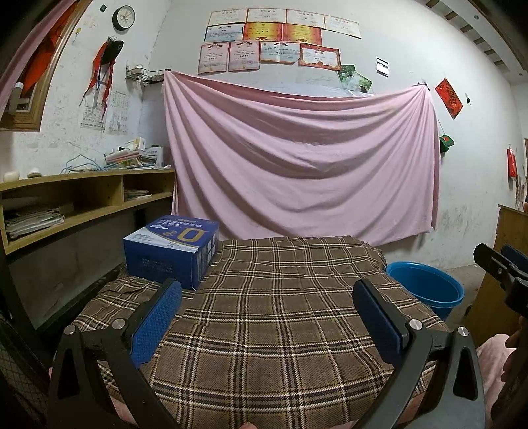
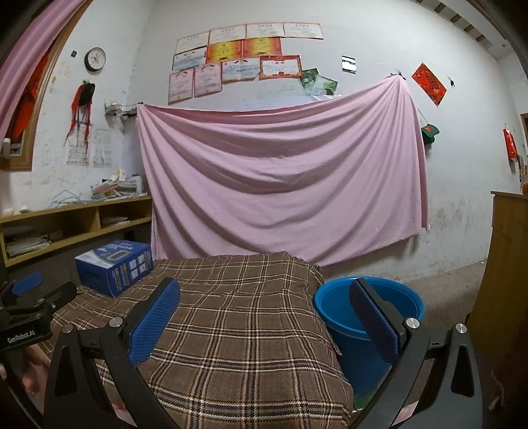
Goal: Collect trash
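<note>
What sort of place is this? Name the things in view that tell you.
Probably a lived-in room at home, perhaps a study-bedroom: award certificates and a clock on the wall, a wooden shelf unit with papers, and a plaid blanket.

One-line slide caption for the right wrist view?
Right gripper open over a plaid-covered surface, blue bucket beside it, blue box at far left.
</note>
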The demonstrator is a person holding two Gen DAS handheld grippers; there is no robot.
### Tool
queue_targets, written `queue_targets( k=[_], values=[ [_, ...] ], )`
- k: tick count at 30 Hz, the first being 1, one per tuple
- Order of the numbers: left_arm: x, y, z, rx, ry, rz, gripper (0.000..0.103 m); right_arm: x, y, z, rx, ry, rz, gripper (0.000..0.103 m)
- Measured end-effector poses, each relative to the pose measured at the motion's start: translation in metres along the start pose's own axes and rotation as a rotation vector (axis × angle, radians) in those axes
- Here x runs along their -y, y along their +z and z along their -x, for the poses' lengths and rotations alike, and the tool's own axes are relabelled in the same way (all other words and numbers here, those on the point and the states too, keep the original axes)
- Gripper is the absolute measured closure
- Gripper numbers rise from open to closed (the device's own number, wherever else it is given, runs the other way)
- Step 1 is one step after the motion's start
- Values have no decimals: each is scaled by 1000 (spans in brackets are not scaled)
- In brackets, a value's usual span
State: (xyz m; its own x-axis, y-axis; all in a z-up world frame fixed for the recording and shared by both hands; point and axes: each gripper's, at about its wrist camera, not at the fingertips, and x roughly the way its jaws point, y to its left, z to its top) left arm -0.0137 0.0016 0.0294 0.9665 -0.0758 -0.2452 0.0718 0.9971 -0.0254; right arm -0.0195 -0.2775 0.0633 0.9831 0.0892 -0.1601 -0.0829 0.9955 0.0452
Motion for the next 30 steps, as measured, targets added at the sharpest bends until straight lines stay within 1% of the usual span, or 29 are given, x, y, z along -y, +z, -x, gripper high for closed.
queue_targets(
  k=[30],
  values=[
    [1,-3,2,3,6,2,2,0,0,0,0,1,0,0]
  ],
)
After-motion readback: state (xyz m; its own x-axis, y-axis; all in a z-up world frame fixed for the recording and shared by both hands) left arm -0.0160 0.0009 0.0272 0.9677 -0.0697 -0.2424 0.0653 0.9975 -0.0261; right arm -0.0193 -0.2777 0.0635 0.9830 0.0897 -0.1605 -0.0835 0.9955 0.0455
